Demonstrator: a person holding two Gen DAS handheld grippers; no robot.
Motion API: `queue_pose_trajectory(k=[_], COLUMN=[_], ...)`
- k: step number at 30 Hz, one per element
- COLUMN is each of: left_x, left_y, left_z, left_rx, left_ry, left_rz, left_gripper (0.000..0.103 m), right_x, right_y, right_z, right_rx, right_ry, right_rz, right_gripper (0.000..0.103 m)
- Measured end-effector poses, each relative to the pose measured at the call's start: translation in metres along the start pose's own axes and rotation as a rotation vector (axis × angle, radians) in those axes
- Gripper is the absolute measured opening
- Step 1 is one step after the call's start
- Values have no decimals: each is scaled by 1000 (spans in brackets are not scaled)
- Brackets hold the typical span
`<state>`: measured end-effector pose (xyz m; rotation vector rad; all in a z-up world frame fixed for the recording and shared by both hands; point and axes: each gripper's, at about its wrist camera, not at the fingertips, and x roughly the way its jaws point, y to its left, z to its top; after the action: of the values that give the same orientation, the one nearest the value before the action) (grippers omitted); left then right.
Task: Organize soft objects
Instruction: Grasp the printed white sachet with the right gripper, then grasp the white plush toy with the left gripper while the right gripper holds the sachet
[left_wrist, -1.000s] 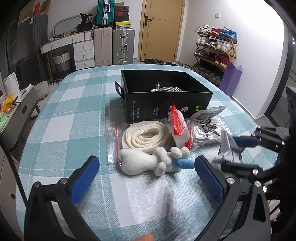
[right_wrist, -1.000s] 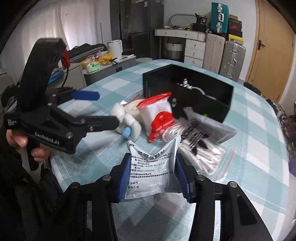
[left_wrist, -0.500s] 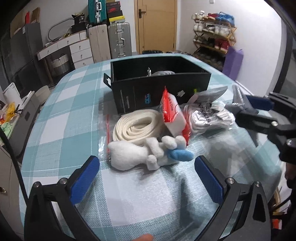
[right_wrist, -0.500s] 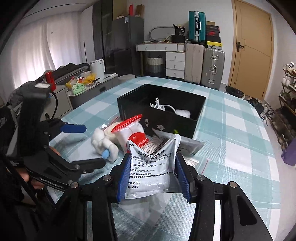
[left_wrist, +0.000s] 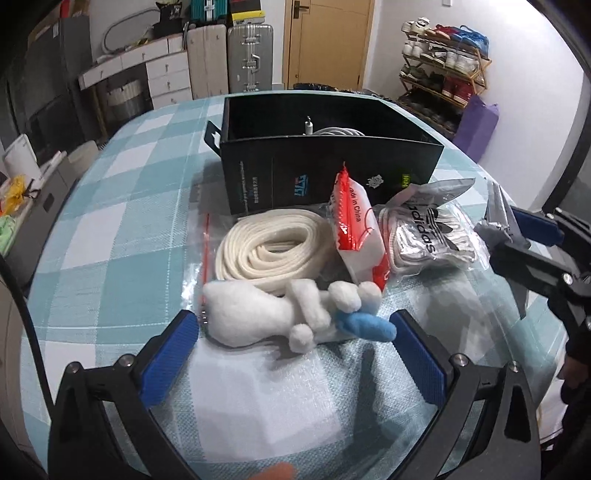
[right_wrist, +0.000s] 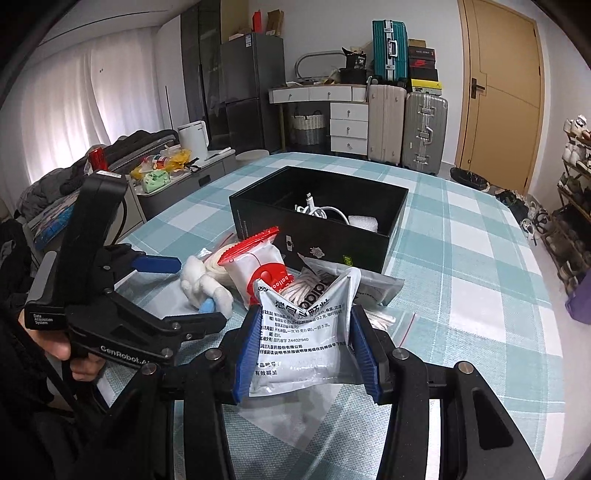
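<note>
Left wrist view. The black box (left_wrist: 332, 166) is taken as the landmark; it stands open on the checked tablecloth (left_wrist: 129, 221), with a white cable seen inside. Just in front of its near wall lie a coiled cream rope in a clear bag (left_wrist: 273, 243), a red-and-white packet (left_wrist: 356, 229) and a bagged bundle of white laces (left_wrist: 428, 232). Nearer the camera than these lies a white plush toy (left_wrist: 280, 314) with a blue part. The left gripper (left_wrist: 295, 354) is held wide open, its pads on either side of the toy but apart from it; nothing is gripped.

Right wrist view. A silver foil sachet (right_wrist: 303, 339) is clamped between the blue pads of the right gripper (right_wrist: 303, 354), which is closed narrowly on it so that the sachet is buckled. It is held above the table, in front of the box and short of its rim.

Judgement: the sachet is to be carried over the box's near wall and released only once fully above the opening, clear of the cable. The toy is best taken across its body.
</note>
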<state>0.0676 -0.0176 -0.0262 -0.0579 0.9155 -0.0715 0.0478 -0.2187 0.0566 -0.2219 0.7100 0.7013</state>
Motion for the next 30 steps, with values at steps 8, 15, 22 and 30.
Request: queue_pose_trajectory(k=[8, 15, 22, 30], left_x=[2, -2, -15, -39], left_y=[-1, 0, 7, 15], left_z=[1, -2, -5, -4], left_rx=[6, 34, 23, 0], left_ry=[-5, -18, -54, -131], left_rz=[10, 20, 12, 22], left_gripper=[96, 85, 84, 84], right_x=[3, 4, 4, 4], right_y=[-2, -3, -2, 2], right_z=[-2, -2, -2, 0], right_rx=[5, 8, 7, -1], right_ry=[1, 2, -2, -23], right_rz=[-5, -1, -6, -7], right_gripper=[47, 47, 47, 47])
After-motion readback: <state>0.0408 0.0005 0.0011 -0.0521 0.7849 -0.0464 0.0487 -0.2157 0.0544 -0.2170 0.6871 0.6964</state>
